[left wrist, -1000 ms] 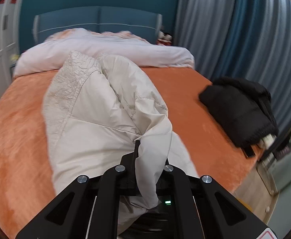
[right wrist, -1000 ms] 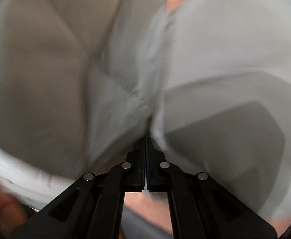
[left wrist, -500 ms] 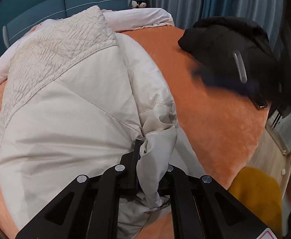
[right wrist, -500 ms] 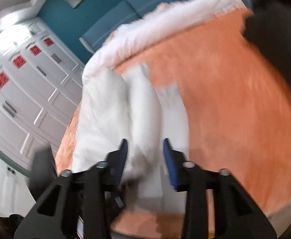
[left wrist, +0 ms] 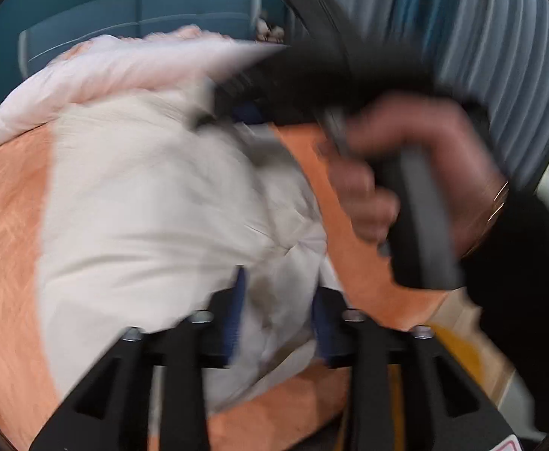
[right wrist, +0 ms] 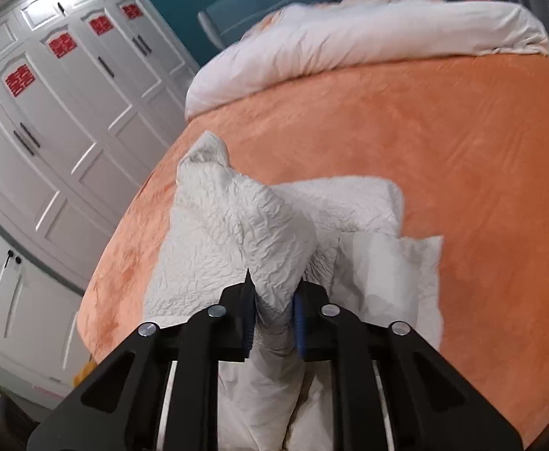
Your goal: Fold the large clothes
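Since the earlier frame my left claw [left wrist: 276,314] has let go: its jaws have just been opening and now stand apart, a bunch of the cream padded coat [left wrist: 154,203] loose between them, unpinched. My right claw [right wrist: 273,314] has just been closing and now grips a crinkled quilted fold of the coat [right wrist: 236,225], lifted in a ridge.

Coat lies on the orange bedspread [right wrist: 443,143], partly folded. Relative to it: white duvet [right wrist: 368,41] beyond, at the head of the bed; white wardrobe doors [right wrist: 60,112] off to its left; grey-blue curtains [left wrist: 481,37] to its right. The right hand [left wrist: 406,173] on its handle crosses just right of the coat in the blurred left view.

Judgement for this step: carry the gripped fold across the coat, keep it low and taut so padding does not balloon, lay edges flush, release only once flat.

Containers: none in view; wardrobe shut, contents unseen.
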`<state>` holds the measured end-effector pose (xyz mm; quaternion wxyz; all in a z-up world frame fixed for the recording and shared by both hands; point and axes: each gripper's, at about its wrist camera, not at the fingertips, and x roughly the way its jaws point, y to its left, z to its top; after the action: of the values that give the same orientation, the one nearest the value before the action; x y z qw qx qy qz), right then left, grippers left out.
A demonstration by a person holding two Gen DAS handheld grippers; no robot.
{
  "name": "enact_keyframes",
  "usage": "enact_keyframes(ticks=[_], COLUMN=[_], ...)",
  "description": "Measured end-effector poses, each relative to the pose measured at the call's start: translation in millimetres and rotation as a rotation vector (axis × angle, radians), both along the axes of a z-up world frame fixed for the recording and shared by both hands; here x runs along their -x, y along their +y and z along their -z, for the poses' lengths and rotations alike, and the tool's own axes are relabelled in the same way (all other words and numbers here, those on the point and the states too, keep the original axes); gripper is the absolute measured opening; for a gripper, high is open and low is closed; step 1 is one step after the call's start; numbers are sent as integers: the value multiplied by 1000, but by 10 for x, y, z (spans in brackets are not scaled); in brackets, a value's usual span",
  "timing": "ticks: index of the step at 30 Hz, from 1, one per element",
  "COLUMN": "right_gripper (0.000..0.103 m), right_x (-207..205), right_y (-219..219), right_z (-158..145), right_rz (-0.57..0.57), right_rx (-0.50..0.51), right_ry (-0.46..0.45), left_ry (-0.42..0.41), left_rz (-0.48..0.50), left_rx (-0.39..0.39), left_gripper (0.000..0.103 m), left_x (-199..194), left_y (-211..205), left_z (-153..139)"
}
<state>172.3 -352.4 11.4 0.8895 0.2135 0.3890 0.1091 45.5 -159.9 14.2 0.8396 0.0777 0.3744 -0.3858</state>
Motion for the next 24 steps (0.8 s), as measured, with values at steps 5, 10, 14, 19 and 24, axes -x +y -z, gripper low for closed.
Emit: enact_keyframes(ticks=[5,10,14,19,24], right_gripper=[14,15,17,21,21], right_x=[225,342,309,313,443], right_y=[-452,-684,-702,-682,-515], right_z=[364,860,1076,906,16], right_rz=[129,221,240,263,321], right_rx=[-129,-212,-256,-222,-23], right_ry=[46,94,108,140,-29], left_ry=[-77,8,51,-15,-7], left_rz=[-119,-277,-325,-354,-391], left_rx=[64,15,-51,-142,-175], left_gripper=[52,51,52,52,52], left_x=[-230,-939,-1266,-1250,-1314], left_y=[461,544,364,268,338], left_z=[-475,-241,116,227,302])
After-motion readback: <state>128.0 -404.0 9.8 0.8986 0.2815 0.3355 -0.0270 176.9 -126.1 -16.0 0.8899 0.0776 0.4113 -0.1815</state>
